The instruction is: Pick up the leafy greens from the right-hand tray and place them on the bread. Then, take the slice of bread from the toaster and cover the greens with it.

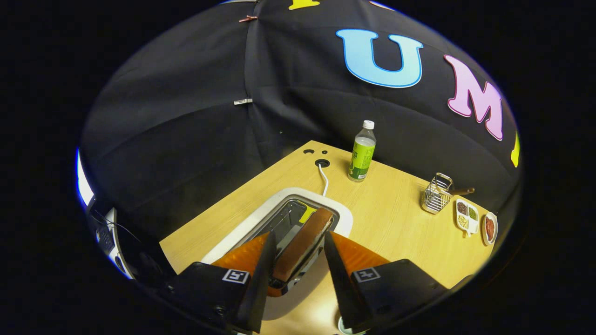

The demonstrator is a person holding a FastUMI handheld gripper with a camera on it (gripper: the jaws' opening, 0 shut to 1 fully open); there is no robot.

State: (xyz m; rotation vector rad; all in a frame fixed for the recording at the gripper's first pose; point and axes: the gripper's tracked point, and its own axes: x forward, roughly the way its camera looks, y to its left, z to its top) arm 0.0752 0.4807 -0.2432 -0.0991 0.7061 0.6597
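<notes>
Wooden bench (400, 209) carries the toaster (284, 209) at lower centre, where the tool (295, 253) hangs open astride the upright bread slice (302, 244); close squarely, then lift straight up.

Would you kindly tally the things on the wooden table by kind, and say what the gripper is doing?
Toaster: 1
Bread slice standing in the toaster slot: 1
Bottle: 1
Wire rack: 1
Small dishes, a divided dish and a round dish: 2
Total: 6
The gripper is open, one finger on each side of the bread slice.
</notes>
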